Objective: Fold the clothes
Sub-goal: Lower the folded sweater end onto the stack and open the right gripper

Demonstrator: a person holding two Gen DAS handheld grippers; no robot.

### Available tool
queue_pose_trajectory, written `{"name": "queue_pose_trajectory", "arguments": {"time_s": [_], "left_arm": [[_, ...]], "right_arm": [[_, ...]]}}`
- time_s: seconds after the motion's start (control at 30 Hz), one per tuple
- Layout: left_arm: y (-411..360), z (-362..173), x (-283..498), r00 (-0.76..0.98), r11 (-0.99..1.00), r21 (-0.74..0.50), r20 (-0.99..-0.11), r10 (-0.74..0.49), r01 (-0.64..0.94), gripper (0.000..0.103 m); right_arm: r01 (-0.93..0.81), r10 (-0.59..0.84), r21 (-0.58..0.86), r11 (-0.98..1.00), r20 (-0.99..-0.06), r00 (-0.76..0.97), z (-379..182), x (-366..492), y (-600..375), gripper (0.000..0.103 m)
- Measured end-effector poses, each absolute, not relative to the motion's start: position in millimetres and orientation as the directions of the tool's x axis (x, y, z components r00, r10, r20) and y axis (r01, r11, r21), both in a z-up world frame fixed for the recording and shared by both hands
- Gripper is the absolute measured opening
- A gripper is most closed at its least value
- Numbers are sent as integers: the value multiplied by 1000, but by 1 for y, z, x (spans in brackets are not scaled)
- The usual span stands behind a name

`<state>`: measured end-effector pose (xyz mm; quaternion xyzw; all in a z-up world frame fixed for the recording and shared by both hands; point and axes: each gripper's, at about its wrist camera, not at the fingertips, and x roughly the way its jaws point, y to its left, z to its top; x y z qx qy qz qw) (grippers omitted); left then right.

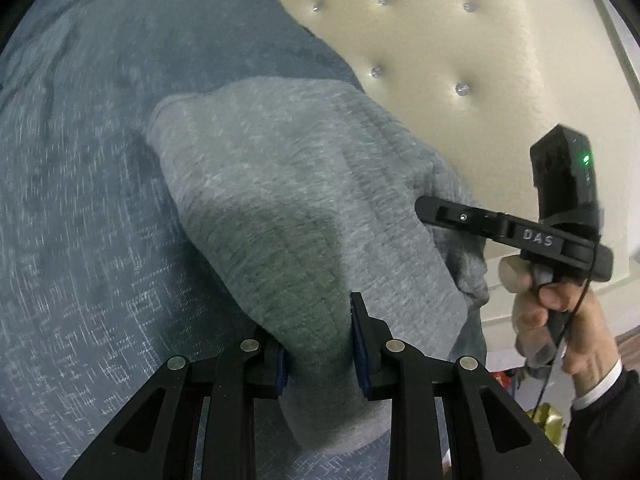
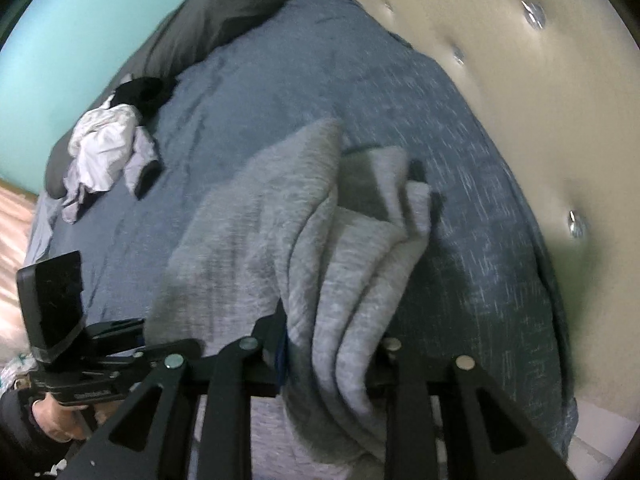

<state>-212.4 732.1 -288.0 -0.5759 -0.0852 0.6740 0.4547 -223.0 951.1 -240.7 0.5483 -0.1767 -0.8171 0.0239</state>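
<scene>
Blue bedspread (image 1: 80,200) below — both grippers (image 1: 320,344) (image 2: 332,344) clamp grey garment (image 1: 280,180)

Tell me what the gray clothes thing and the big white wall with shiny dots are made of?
The gray garment looks like soft knit fabric, maybe fleece or sweater cloth: it is fuzzy, flecked and folds limply. The cream headboard looks like padded leather or vinyl: smooth, slightly glossy, dimpled around its crystal-like buttons, probably glass or plastic.
</scene>
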Motion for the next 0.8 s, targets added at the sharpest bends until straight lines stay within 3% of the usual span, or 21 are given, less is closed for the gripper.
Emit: {"name": "queue_pose_trajectory", "arguments": {"time_s": [0.07,0.17,0.23,0.3,0.8], "left_arm": [[730,-287,-212,79,-563,-644,-691,718,-519,30],[724,-284,-210,83,-554,-653,-682,727,-516,33],[718,-282,-208,82,-548,-654,-678,731,-521,39],[710,-281,-202,83,-541,-653,-675,733,-530,52],[681,-300,-174,122,-485,-707,-621,775,-515,56]], "right_arm": [[-182,-222,317,-931,-885,-409,-245,-219,957,34],[-203,-206,314,-928,-883,-422,-242,-213,965,49],[-190,-200,308,-932,-875,-440,-237,-207,968,52],[-175,-200,309,-935,-865,-461,-232,-199,972,57],[-208,-259,434,-877,-790,-556,-256,-126,1002,70]]}}
